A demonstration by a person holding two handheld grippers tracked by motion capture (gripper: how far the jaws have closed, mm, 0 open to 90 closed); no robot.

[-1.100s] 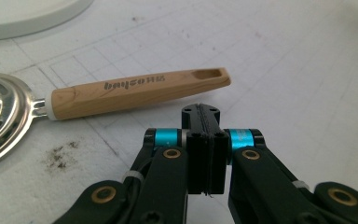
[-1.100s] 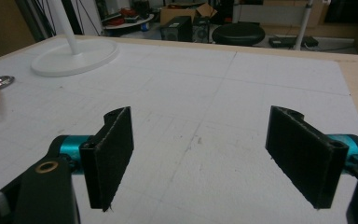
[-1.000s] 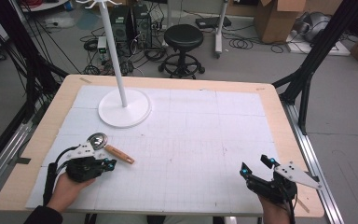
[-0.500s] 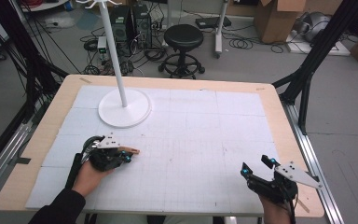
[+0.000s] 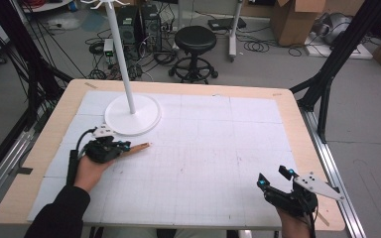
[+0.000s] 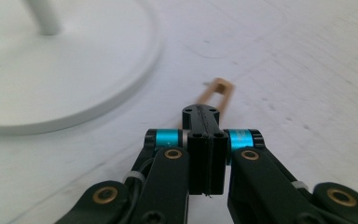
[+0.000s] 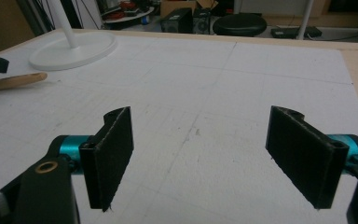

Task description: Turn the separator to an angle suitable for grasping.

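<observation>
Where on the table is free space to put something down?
The mat's middle is bare, between the wooden handle and the right gripper, as is the far right corner. It is crowded at the near left, where the left gripper works beside the white stand base.

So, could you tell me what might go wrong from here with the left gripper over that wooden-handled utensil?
1. The left gripper looks shut above the wooden handle rather than around it, so a lift may come up empty or nudge the utensil along the table.
2. The white stand base sits close beside it; a sweep that way could knock the stand.
3. The right gripper rests open far off, too distant to steady anything.
</observation>
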